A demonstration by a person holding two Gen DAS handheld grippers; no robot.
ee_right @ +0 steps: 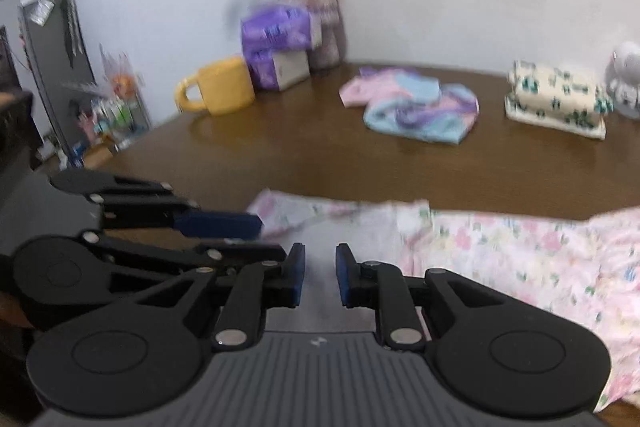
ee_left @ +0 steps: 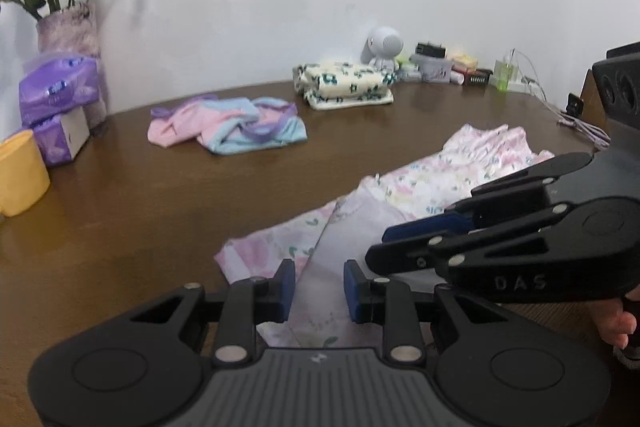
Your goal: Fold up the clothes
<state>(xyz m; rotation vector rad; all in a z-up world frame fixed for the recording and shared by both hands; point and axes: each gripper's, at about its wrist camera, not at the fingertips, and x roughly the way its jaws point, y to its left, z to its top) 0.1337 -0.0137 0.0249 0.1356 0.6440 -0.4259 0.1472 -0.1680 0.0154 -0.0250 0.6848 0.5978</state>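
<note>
A: While two hand-held grippers crowd the near edge of a brown wooden table (ee_left: 120, 227), a pale floral garment (ee_left: 460, 179) lies spread across it; the left gripper (ee_left: 319, 291) hangs over the garment's near end, its blue pads (ee_left: 286, 291) a narrow gap apart.

B: Has it hold of the cloth?

A: Cloth shows in the gap, but whether the pads pinch it I cannot tell; the right gripper (ee_right: 320, 275) is the same, slightly parted over the fabric, its grip unclear; the two tools sit just beside each other, almost touching.

B: And further back?

A: A crumpled pink, blue and purple garment (ee_left: 228, 127) lies mid-table; a folded cream cloth with dark green print (ee_left: 344, 83) rests near the wall, beside a small white figure (ee_left: 382, 47); at the left stand a yellow mug (ee_right: 220, 91), purple tissue packs (ee_left: 60, 87) and a vase of flowers (ee_left: 68, 27).
</note>
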